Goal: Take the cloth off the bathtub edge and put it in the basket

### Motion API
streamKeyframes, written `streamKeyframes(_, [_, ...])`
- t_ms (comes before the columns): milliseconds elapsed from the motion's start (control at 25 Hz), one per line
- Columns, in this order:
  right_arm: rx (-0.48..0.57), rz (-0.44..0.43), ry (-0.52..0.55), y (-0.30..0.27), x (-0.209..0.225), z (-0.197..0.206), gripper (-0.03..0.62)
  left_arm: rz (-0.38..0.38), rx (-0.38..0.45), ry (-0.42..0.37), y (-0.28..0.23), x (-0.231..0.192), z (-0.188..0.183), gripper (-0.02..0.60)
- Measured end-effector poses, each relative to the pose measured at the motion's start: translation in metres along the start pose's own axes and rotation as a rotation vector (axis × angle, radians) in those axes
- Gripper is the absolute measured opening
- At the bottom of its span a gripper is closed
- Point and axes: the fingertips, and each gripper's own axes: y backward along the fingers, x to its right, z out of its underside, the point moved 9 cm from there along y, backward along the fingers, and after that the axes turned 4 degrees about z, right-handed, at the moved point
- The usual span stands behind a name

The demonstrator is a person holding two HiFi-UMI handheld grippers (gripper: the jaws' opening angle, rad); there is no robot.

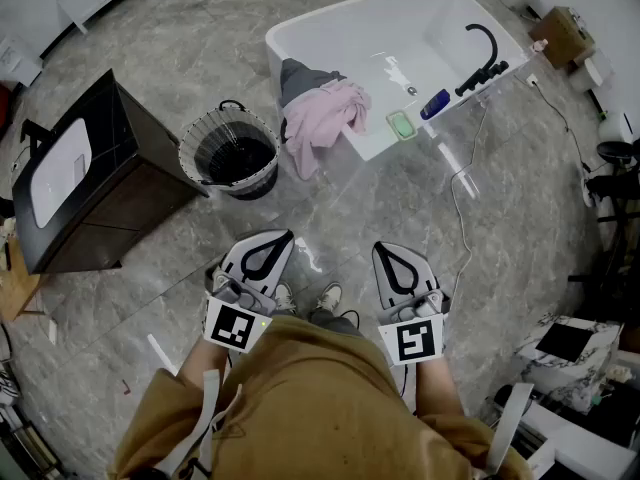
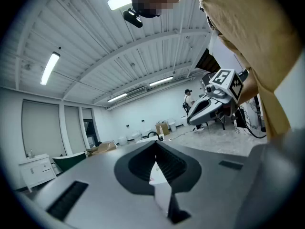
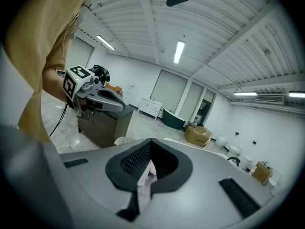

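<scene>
Approach stage, nothing grabbed yet. Left gripper (image 1: 280, 240) and right gripper (image 1: 383, 252) are both held low, close to the person's body, well apart from the tub. Each has its jaws closed together with nothing between them, as both gripper views show. Pink cloth (image 1: 325, 118) hangs over the near edge of the white bathtub (image 1: 330, 13), partly down the outer wall. A grey cloth (image 1: 300, 76) lies bunched just behind it and touching it. Basket (image 1: 200, 133) stands on the floor just left of the tub corner, near the cloth, and looks empty. Next move, as I judge it: step toward the tub, open one gripper, pinch a fold of the pink cloth at the rim, lift it free, then carry it left and drop it in the basket. Risk: the grey cloth could get dragged along. Green soap dish (image 1: 402, 125), blue bottle (image 1: 435, 104) and black faucet (image 1: 485, 53) sit further right on the rim, out of the path. Dark cabinet (image 1: 110, 183) is left of the basket. White cable (image 1: 462, 193) trails on the floor to the right, so watch footing.
</scene>
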Motion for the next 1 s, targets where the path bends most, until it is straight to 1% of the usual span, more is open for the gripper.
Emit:
streamKeyframes(120, [-0.006, -0.02, 0.007, 0.002, 0.005, 0.004, 0.0, -0.019, -0.002, 0.012, -0.003, 0.004, -0.005, 0.005])
streamKeyframes(280, [0.001, -0.05, 0.003, 0.001, 0.011, 0.011, 0.0, -0.045, -0.025, 0.015, -0.008, 0.01, -0.008, 0.005])
streamKeyframes(440, [0.024, -0.091, -0.038, -0.003, 0.018, 0.026, 0.0, -0.081, -0.049, 0.025, -0.015, 0.02, -0.008, 0.005])
streamKeyframes(520, [0.033, -0.091, -0.052, -0.003, 0.024, 0.031, 0.002, -0.099, -0.057, 0.034, -0.019, 0.025, -0.009, 0.005])
streamKeyframes(640, [0.038, -0.093, -0.052, -0.004, 0.032, 0.04, 0.002, -0.135, -0.064, 0.04, -0.024, 0.03, -0.012, 0.005])
streamKeyframes(840, [0.065, -0.118, -0.052, -0.003, 0.038, 0.049, 0.002, -0.218, -0.085, 0.064, -0.025, 0.037, -0.016, 0.005])
streamKeyframes(1000, [0.069, -0.147, -0.065, -0.006, 0.038, 0.047, 0.002, -0.239, -0.088, 0.052, -0.021, 0.035, -0.018, 0.005])
